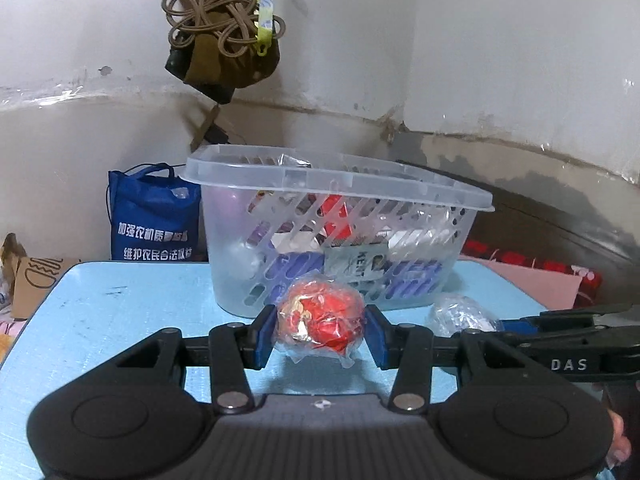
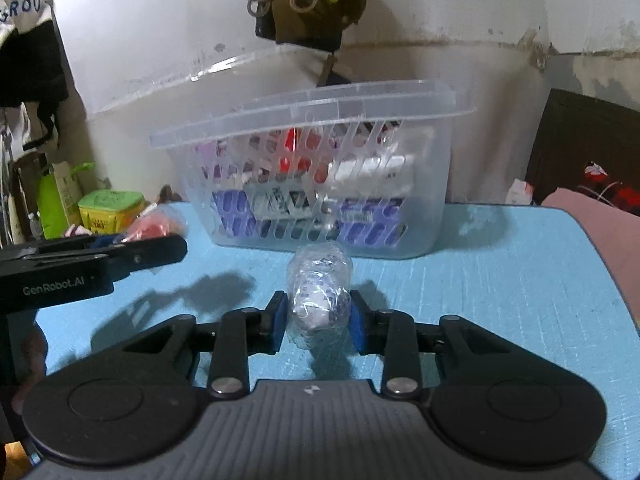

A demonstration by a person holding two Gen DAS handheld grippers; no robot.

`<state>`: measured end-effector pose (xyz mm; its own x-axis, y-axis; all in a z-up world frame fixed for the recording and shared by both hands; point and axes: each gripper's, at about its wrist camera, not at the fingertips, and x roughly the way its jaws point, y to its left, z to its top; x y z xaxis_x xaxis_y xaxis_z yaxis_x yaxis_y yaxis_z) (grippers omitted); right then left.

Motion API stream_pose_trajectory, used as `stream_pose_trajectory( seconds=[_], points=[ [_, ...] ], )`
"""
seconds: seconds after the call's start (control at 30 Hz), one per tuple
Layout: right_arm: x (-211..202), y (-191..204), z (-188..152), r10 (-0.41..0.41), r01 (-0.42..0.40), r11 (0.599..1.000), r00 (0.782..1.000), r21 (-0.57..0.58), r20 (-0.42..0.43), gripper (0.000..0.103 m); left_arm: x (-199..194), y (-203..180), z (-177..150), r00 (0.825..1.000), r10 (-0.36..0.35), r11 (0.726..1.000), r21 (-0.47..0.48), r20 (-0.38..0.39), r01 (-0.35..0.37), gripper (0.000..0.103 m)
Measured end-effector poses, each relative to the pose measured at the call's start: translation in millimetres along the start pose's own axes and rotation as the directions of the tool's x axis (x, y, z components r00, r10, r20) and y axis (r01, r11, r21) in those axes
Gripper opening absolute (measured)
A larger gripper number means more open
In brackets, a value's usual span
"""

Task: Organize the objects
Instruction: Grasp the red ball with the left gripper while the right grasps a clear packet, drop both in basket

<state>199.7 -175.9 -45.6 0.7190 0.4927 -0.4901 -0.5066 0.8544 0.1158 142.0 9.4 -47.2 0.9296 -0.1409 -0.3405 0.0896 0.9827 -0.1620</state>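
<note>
Grasp step done: left claw [image 1: 320, 330] pinches red wrapped ball [image 1: 321, 317], right claw [image 2: 319, 316] pinches clear-wrapped white bundle [image 2: 319, 294], both on counter [image 2: 500, 280] before basket [image 2: 320, 176]; next, lift over rim.

Clear slotted plastic basket [image 1: 236, 280], glossy crinkled wrap on red ball [image 1: 322, 322], matt textured blue tabletop [image 1: 120, 320].
</note>
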Motion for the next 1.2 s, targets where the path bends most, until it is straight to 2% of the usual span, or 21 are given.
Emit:
stream_pose_trajectory(
  seconds=[0.3,0.47,0.8,0.97,1.03,1.1,1.2],
  points=[
    [-16.3,-4.8,-2.1,0.013,-0.017,0.999,0.994,0.034,0.111,0.035,-2.4,2.7,-1.2,0.999,0.014,1.000,-0.021,0.031,-0.013,0.050],
    [-26.7,-1.7,-4.4,0.031,-0.032,0.999,0.983,0.005,0.180,0.035,-2.6,2.3,-1.4,0.999,0.020,1.000,-0.021,0.037,-0.019,0.050],
    [-34.7,-0.1,-7.1,0.047,-0.043,0.999,0.969,-0.022,0.241,0.035,-7.1,-1.4,-2.6,0.997,0.045,0.999,-0.001,0.067,-0.046,0.050],
    [-42.2,-3.9,-10.1,0.046,-0.049,0.999,0.956,0.001,0.291,0.035,-17.5,-8.1,-2.7,0.992,0.033,0.999,0.030,0.122,-0.037,0.050],
    [-51.8,-6.0,-9.8,0.068,-0.070,0.998,0.939,-0.008,0.336,0.035,-27.9,-9.9,5.7,0.989,0.000,1.000,0.010,0.145,-0.002,0.050],
    [-63.4,-5.4,1.4,0.061,-0.064,0.998,0.933,-0.002,0.355,0.035,-38.2,-13.3,26.9,0.985,-0.032,0.999,-0.002,0.172,0.033,0.050],
    [-77.2,-4.1,47.5,0.045,-0.041,0.999,0.924,-0.017,0.381,0.035,-39.2,-24.7,84.7,0.977,-0.073,0.997,0.032,0.198,0.068,0.050]
  ],
)
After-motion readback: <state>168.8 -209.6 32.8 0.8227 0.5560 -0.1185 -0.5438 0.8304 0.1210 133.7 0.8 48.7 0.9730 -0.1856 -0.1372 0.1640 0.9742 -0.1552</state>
